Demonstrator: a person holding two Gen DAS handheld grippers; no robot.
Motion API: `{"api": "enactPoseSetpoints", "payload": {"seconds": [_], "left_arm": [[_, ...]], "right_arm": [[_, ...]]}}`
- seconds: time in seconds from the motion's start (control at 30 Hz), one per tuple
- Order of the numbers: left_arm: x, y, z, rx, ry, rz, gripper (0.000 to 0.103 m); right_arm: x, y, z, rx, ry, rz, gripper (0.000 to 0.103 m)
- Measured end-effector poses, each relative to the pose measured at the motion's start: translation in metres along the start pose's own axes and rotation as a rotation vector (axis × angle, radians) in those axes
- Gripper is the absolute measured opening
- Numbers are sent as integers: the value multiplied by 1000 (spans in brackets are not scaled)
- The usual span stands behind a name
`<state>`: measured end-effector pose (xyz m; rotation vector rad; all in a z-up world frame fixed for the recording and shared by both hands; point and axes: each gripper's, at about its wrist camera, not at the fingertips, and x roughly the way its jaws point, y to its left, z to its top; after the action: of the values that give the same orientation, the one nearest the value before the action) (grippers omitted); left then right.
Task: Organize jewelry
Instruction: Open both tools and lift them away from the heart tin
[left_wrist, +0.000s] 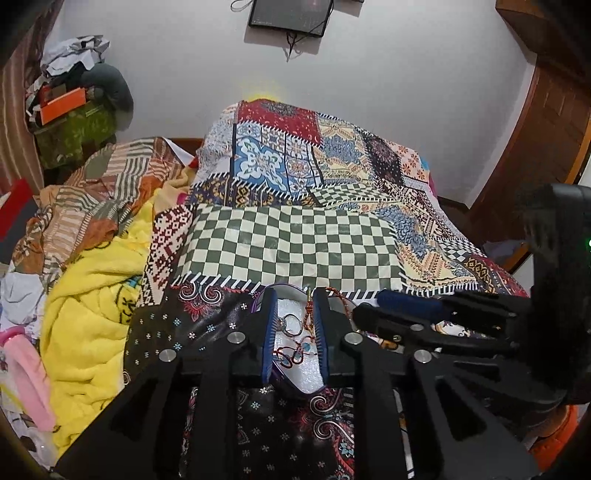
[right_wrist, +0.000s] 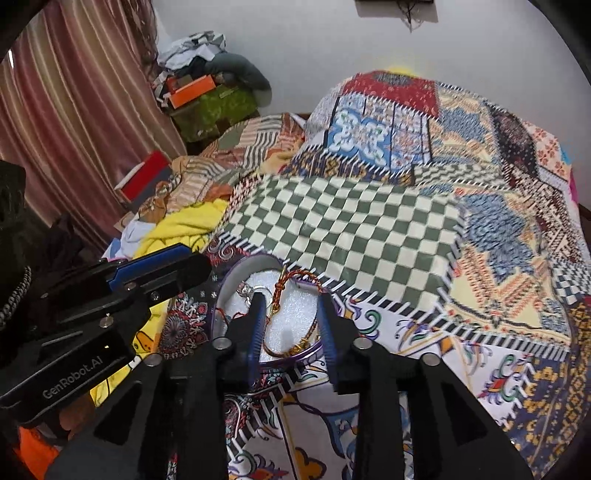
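Observation:
A round purple-rimmed box (right_wrist: 236, 271) lined with white foam (right_wrist: 295, 314) lies on the patchwork bedspread. It holds silver rings (left_wrist: 290, 323), a red-and-gold twisted cord bracelet (right_wrist: 291, 277) and a gold bangle (right_wrist: 291, 350). My left gripper (left_wrist: 294, 332) is open, its fingers straddling the box over the rings and a red beaded bracelet (left_wrist: 291, 356). My right gripper (right_wrist: 291, 325) is open too, its fingers either side of the foam above the gold bangle. The right gripper shows in the left wrist view (left_wrist: 424, 314), and the left gripper in the right wrist view (right_wrist: 147, 273).
A green-and-white checked patch (left_wrist: 291, 247) of the bedspread lies just beyond the box. A yellow blanket (left_wrist: 88, 306) and crumpled clothes lie to the left. A pillow under the spread (left_wrist: 295, 147) rises at the back. A curtain (right_wrist: 74, 129) hangs at left.

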<state>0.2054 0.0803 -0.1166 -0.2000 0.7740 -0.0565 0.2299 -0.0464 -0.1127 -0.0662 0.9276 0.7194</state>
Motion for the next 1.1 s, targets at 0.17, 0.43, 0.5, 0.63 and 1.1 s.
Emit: {"api": "enactPoseSetpoints", "payload": {"seconds": [0.17, 0.43, 0.5, 0.63, 1.1], "left_arm": [[-16, -9, 1, 24, -20, 9, 22], [-40, -26, -3, 56, -43, 4, 32], [-43, -33, -6, 68, -38, -1, 33], [-44, -48, -15, 96, -22, -16, 39], [-2, -105, -69, 174, 169, -115, 40]], "right_arm": [[-32, -2, 0, 7, -60, -40, 34], [-83, -12, -10, 15, -140, -122, 40], [-94, -16, -16, 26, -156, -138, 42], [-107, -24, -31, 42, -163, -186, 43], [-131, -76, -86, 173, -109, -279, 43]]}}
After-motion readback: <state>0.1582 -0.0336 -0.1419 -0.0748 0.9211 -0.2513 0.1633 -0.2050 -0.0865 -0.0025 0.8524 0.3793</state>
